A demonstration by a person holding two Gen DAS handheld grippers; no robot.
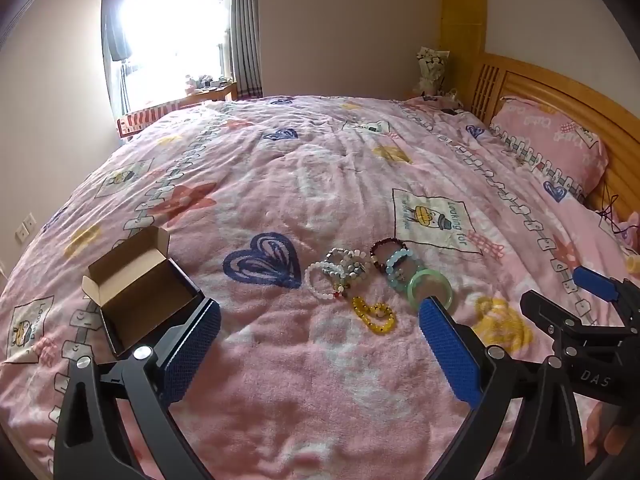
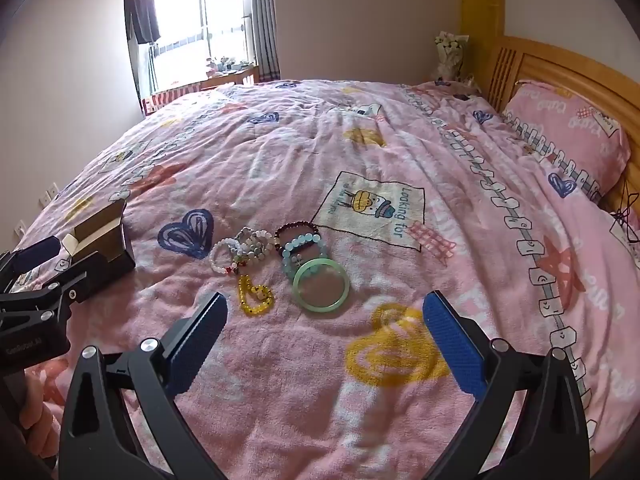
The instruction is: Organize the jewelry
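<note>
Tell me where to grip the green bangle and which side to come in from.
Grip the green bangle across its near rim, one finger inside the ring and one outside, coming from above. It lies flat on the blanket, so nothing else protrudes. Its far edge touches the light blue bead bracelet; the near side is free. The right gripper, open, looks closest.

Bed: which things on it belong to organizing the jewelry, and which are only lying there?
For the job:
green bangle
yellow bracelet
blue bracelet
dark red bracelet
white bracelets
open box

Only lying there:
blanket
pillow
flowers
</note>
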